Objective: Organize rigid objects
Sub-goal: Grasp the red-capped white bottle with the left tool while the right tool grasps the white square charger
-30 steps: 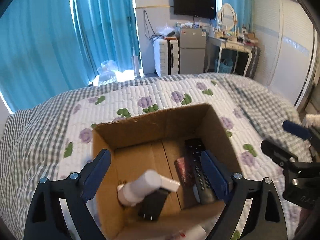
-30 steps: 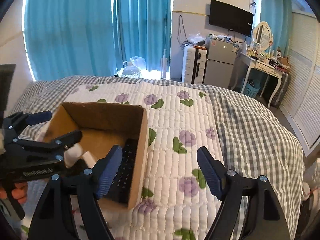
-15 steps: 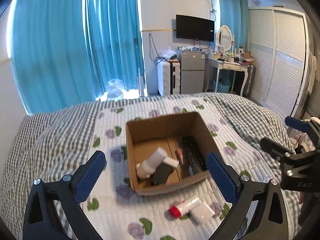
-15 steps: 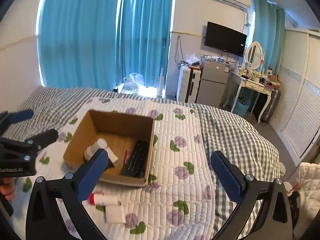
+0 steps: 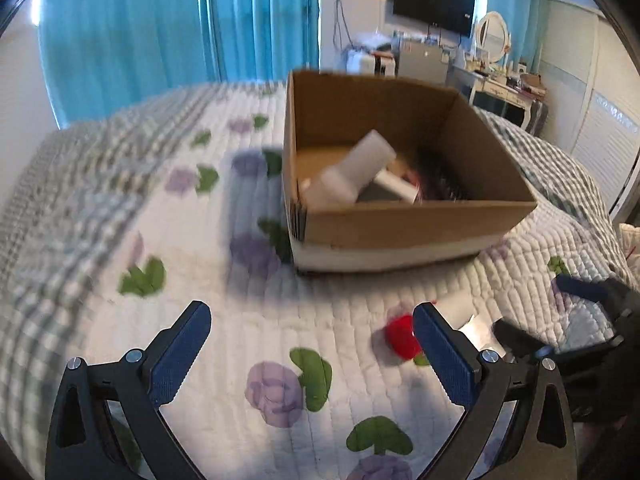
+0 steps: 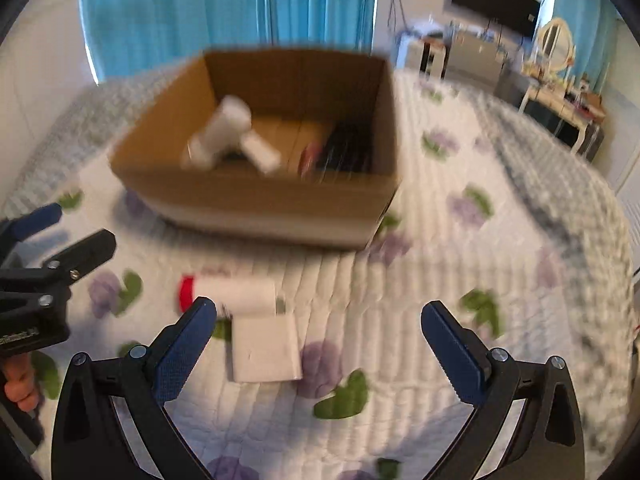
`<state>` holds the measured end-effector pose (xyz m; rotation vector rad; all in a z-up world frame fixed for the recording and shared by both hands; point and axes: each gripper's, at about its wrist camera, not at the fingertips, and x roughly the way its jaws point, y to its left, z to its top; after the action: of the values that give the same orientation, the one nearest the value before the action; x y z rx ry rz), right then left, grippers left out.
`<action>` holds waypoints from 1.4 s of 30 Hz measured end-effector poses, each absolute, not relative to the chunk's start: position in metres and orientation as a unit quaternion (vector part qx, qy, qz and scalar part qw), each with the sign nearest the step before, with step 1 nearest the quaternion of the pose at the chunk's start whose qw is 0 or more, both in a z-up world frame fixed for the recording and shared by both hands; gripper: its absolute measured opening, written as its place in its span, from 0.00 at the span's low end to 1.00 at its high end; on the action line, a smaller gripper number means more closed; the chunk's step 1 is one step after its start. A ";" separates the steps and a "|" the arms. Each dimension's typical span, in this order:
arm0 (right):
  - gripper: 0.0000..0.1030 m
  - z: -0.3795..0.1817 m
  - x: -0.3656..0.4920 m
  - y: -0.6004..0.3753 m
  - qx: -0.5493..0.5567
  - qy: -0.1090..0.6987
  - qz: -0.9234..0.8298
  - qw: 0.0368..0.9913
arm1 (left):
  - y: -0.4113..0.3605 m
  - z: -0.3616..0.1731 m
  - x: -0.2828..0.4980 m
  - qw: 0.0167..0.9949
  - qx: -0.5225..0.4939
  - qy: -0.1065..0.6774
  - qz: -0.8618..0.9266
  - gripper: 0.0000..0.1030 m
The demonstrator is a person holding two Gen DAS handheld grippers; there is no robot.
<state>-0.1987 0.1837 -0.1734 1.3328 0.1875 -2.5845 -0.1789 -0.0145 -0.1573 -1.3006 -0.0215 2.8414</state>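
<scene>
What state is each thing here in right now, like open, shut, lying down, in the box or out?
Brown cardboard box: open-topped, on the quilted bed.
White plastic bottle: inside box, tilted.
Black remote control: inside box.
White tube with red cap: lying on bed, outside box.
Flat white square item: lying on bed, beside tube.
Left gripper: open, empty.
Right gripper: open, empty.

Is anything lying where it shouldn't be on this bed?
Yes. Two things lie loose on the quilt in front of the cardboard box: a white tube with a red cap on its side, and a flat white square item touching it. The other items are already in the box.
</scene>
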 end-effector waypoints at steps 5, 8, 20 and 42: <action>0.87 -0.208 -0.199 0.163 0.488 0.089 -0.859 0.131 | -0.021 -0.167 -0.178 0.007 -0.431 -0.019 0.902 1.00; 0.78 -0.221 -0.202 0.158 0.508 0.094 -0.845 0.141 | -0.019 -0.168 -0.178 0.006 -0.433 -0.016 0.901 1.00; 0.48 -0.188 -0.186 0.195 0.482 0.084 -0.861 0.137 | 0.022 -0.163 -0.176 0.013 -0.444 0.058 0.894 1.00; 0.48 -0.194 -0.228 0.253 0.503 0.034 -0.856 0.115 | 0.096 -0.221 -0.208 0.135 -0.507 0.109 0.844 0.78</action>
<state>-0.2280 0.2532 -0.1935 1.4733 0.0998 -2.5086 -0.2080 0.0962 -0.2208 -1.4691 0.3155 2.4458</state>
